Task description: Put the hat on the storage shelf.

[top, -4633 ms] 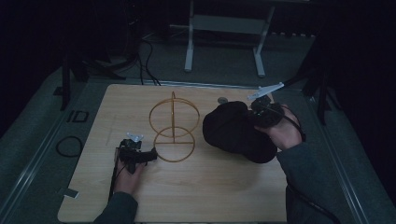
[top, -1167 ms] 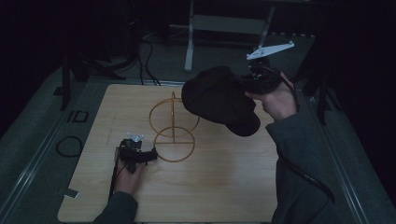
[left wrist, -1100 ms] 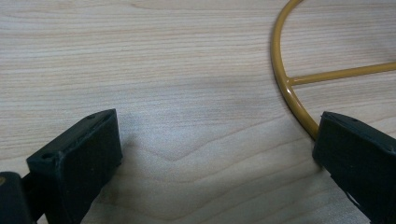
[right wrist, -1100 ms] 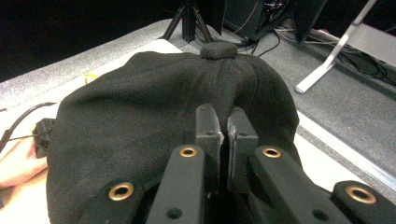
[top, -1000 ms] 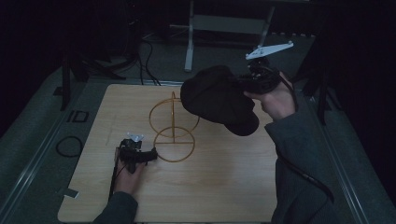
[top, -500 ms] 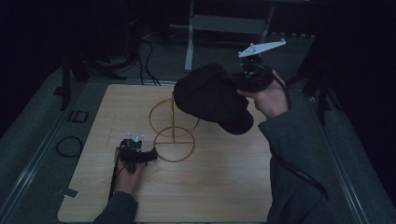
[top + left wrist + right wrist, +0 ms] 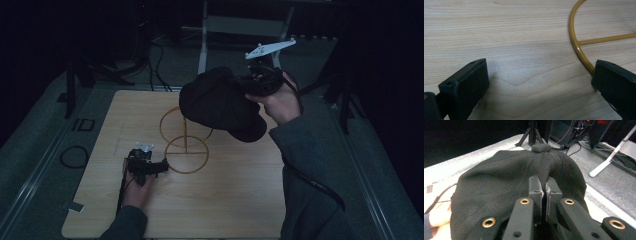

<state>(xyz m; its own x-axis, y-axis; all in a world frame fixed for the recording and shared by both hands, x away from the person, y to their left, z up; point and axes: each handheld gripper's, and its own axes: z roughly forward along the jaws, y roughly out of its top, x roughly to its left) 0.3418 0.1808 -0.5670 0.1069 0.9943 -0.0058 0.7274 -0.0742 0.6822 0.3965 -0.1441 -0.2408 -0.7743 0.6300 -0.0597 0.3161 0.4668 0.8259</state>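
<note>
Two tongs: a person works at a pale wooden worktop in a dim room, one pair in each hand.
Right tongs: jaws pinched nearly together on a fold of a black cap, gripping the fabric near its crown button.
Black cap: held up in the air above the far half of the worktop, just over the upper ring of a yellow wire stand; whether it touches the ring cannot be told.
Yellow wire stand: a flat ring base with crossbars on the worktop, a thin post rising from it and a second ring above.
Left tongs: low at the worktop, jaws spread wide with nothing between them, one jaw just beside the rim of the stand's base ring.
Left hand: rests on the worktop behind its tongs.
</note>
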